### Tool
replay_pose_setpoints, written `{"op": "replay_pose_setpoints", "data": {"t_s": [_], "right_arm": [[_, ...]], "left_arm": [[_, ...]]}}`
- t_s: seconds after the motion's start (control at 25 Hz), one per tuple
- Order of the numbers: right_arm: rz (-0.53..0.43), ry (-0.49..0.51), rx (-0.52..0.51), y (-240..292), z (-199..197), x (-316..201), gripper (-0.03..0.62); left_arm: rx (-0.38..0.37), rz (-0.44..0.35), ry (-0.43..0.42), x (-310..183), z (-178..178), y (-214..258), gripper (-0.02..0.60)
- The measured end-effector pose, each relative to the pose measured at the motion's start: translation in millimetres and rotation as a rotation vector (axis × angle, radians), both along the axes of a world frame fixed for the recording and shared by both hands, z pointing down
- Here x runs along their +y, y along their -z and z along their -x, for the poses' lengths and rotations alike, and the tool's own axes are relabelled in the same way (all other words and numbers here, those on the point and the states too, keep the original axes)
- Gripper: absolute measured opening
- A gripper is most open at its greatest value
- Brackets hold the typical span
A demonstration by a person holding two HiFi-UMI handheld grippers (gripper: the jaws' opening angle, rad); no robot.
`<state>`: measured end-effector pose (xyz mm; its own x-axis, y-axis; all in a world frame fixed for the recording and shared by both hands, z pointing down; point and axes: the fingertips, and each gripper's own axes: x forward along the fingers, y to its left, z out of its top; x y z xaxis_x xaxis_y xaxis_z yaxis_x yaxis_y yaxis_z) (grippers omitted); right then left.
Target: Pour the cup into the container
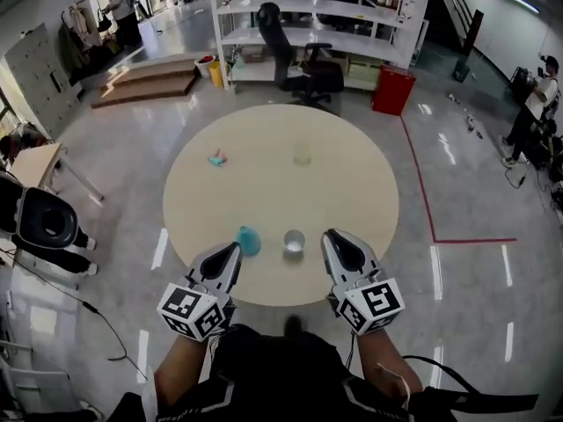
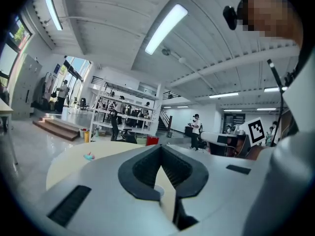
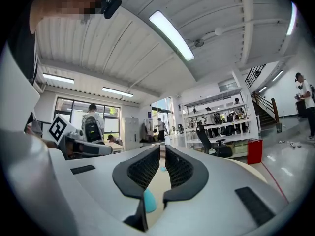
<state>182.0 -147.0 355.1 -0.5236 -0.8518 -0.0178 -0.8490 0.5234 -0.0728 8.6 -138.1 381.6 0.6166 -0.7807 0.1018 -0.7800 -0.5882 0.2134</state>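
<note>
A round beige table (image 1: 352, 174) is seen from above in the middle of the head view, on a glossy grey floor. Near its lower edge a teal cup (image 1: 249, 240) is stood upright. Just to the right of it, apart from it, a clear container (image 1: 294, 242) is placed. Farther up the tabletop a pale yellowish glass (image 1: 302, 154) is set. To the left of that glass lies a small teal and pink thing (image 1: 216, 158), well apart from the cup.

The left gripper (image 1: 234, 248) is held at the lower left of the table's near edge, just beside the cup and to its left; whether it touches the cup cannot be told. In the left gripper view its jaws (image 2: 160, 147) are brought together at the tips, and nothing is gripped between them.

The right gripper (image 1: 329, 236) is held at the lower right, near the container and to its right, not touching it. In the right gripper view its jaws (image 3: 162, 149) are closed to a thin slit and nothing is clamped. The cup (image 3: 149, 200) is glimpsed low in the frame through the opening behind the pads.

Beyond the table, at the top of the head view, white shelves (image 1: 308, 33), a black office chair (image 1: 299, 60) and a red bin (image 1: 392, 90) are seen.
</note>
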Motion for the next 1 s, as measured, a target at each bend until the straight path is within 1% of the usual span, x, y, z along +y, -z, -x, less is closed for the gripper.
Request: {"op": "replay_pose_setpoints", "data": {"t_s": [0.12, 0.24, 0.32, 0.44, 0.6, 0.68, 0.76, 0.84, 0.92, 1.0], "right_arm": [[0.033, 0.018, -0.004, -10.5, -2.1, -27.1, 0.057], [0.091, 0.030, 0.010, -38.5, 1.7, -55.9, 0.095], [0.142, 0.034, 0.026, -62.2, 5.5, -66.6, 0.109], [0.209, 0.043, 0.049, -93.5, 9.7, -73.5, 0.158], [0.302, 0.056, 0.032, -143.9, 15.4, -80.6, 0.203], [0.352, 0.049, 0.050, -171.9, 16.2, -83.6, 0.230], [0.412, 0.043, 0.084, -201.6, 16.9, -86.3, 0.266], [0.468, 0.048, 0.102, -228.7, 20.6, -85.2, 0.284], [0.519, 0.046, 0.107, -252.3, 21.5, -81.1, 0.301], [0.553, 0.045, 0.127, -271.7, 20.5, -77.4, 0.316]], "left_arm": [[-0.005, 0.022, -0.001, -25.2, -5.2, -7.4, 0.000], [-0.021, 0.062, 0.002, -53.8, -2.1, -25.4, 0.001], [-0.034, 0.093, 0.006, -65.2, 2.7, -40.6, 0.000], [-0.029, 0.146, 0.036, -76.1, 13.4, -61.2, 0.002], [-0.034, 0.230, 0.066, -88.0, 29.6, -95.2, 0.002], [-0.035, 0.269, 0.078, -94.5, 36.4, -116.1, 0.002], [-0.028, 0.322, 0.110, -101.7, 46.1, -140.8, 0.003], [-0.045, 0.370, 0.142, -105.3, 56.0, -165.3, 0.003], [-0.075, 0.411, 0.158, -104.3, 60.9, -189.2, 0.003], [-0.083, 0.456, 0.169, -103.0, 62.4, -212.3, 0.003]]}}
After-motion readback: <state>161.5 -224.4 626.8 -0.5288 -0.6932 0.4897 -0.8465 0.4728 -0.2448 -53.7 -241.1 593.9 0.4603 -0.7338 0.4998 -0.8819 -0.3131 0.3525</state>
